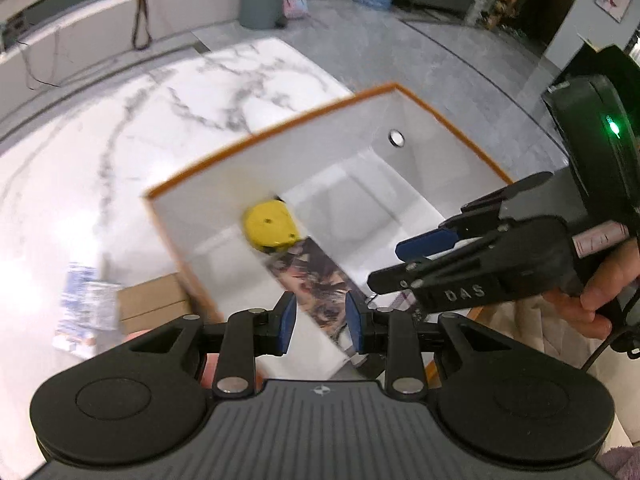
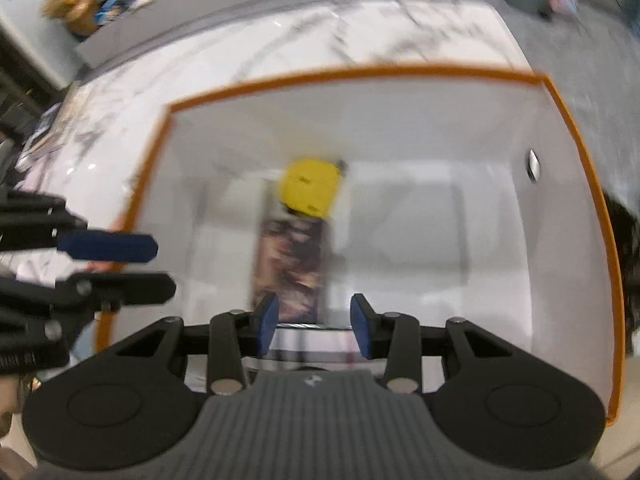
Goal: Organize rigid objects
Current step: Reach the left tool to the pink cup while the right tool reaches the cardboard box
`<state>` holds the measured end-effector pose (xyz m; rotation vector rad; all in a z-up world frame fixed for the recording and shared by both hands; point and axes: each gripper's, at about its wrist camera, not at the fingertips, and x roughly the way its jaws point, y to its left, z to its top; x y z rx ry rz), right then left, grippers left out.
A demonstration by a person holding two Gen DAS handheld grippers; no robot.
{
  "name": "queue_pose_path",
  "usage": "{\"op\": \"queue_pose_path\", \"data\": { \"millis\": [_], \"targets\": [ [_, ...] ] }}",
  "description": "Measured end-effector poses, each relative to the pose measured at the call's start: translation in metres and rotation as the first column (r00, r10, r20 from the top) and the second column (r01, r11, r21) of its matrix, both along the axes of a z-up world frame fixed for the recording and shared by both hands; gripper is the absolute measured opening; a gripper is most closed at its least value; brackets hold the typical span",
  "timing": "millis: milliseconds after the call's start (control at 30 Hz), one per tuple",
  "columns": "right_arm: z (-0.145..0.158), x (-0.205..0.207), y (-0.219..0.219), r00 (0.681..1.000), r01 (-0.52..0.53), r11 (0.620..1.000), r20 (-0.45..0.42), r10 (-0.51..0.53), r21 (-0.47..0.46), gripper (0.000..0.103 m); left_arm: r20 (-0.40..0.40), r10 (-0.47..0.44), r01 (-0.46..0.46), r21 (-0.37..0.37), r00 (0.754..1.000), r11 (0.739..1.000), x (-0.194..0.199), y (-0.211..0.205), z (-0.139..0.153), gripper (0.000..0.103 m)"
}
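On the marble table (image 1: 120, 152), left of the box, lie a blurred packet (image 1: 86, 312) and a cardboard box (image 1: 154, 304). My left gripper (image 1: 321, 322) looks clamped shut. The white box's orange rim (image 2: 344, 74) frames a yellow tape measure (image 2: 310, 188) touching a patterned flat box (image 2: 290, 268); bare floor lies rightward. My right gripper (image 2: 314, 328) hangs slightly apart, holding nothing.
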<state>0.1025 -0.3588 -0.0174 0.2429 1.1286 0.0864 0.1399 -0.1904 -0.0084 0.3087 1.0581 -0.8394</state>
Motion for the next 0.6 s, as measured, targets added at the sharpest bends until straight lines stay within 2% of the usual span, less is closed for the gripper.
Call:
{"op": "queue_pose_path", "data": {
  "millis": [200,433,600],
  "targets": [
    [0.032,-0.004,0.042,0.984,-0.119,0.992,0.13,0.122,-0.033,0.039,0.049,0.117,-0.117,0.008,0.992,0.993,-0.004,0.053,0.025,0.033],
    [0.053,-0.006,0.101,0.941,-0.244,0.965,0.217,0.259,-0.096,0.039,0.03,0.297,-0.298,0.015,0.954,0.955,0.005,0.109,0.02,0.033],
    [0.055,-0.004,0.142,0.911,-0.307,0.936,0.232,0.342,-0.174,0.038,0.023,0.294,-0.294,-0.002,0.956,0.956,-0.002,0.126,0.008,0.033]
  ]
}}
